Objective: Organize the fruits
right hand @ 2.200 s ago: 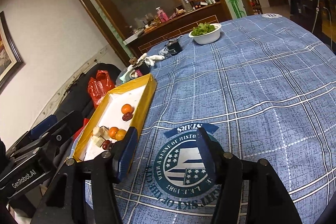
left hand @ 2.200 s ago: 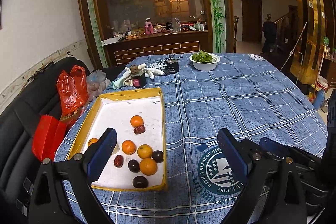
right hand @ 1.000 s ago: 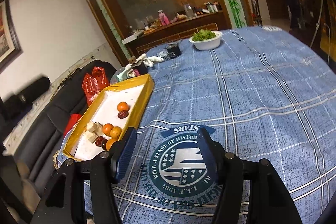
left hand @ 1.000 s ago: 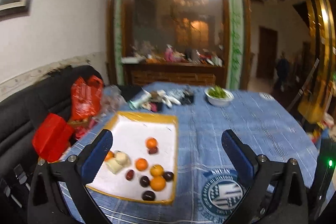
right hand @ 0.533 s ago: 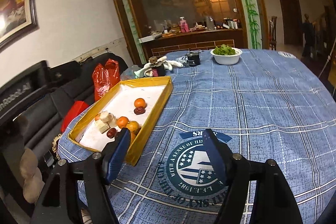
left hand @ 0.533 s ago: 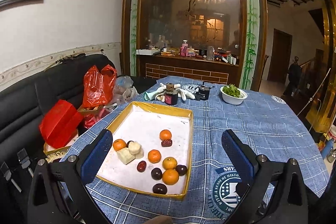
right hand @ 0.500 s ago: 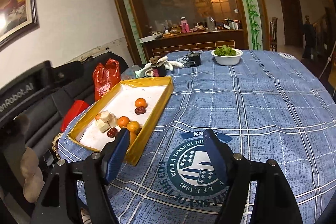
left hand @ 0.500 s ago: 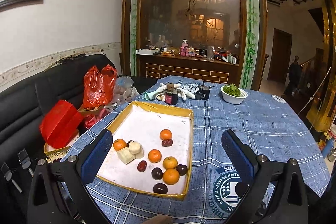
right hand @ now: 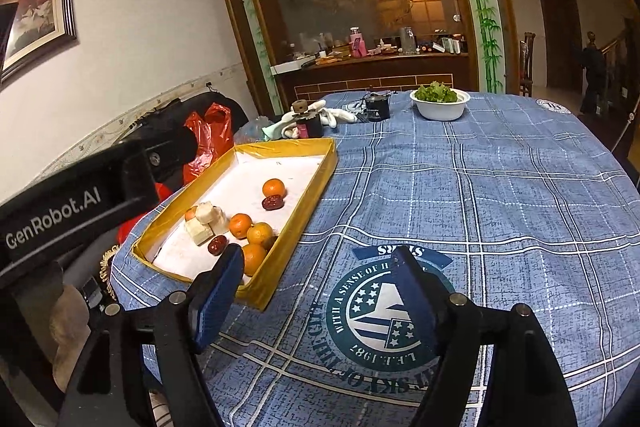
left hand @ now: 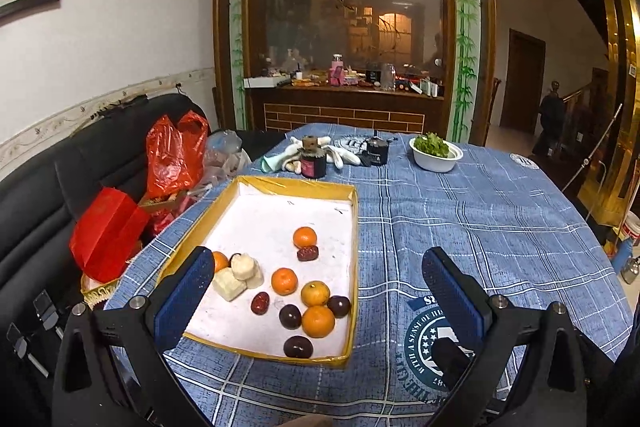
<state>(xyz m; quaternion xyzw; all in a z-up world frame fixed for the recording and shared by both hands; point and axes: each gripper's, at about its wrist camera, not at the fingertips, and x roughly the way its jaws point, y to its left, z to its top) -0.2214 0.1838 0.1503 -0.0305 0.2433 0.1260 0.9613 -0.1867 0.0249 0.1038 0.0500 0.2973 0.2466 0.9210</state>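
Beyond the fingers (left hand: pixel 182 297), at the far end of the desk (left hand: pixel 480 219) with its blue checked cloth, stands a white bowl of greens (left hand: pixel 435 151). Left of it sit a small black jar (left hand: pixel 377 151), a dark jar with a cork lid (left hand: pixel 313 157) and white gloves (left hand: pixel 340 153). Off the desk's left edge, level with the left finger, a red plastic bag (left hand: pixel 174 151) and a red box (left hand: pixel 106 231) rest on a black sofa (left hand: pixel 48 187). A round printed emblem (right hand: pixel 384 315) lies on the cloth between the fingers in the right wrist view.

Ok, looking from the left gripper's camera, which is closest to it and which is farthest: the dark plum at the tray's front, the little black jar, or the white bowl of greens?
1. Dark plum: nearest, at the tray's front edge between the fingers.
2. Black jar: farther, just past the tray's far end.
3. White bowl of greens: farthest, across the table to the right.
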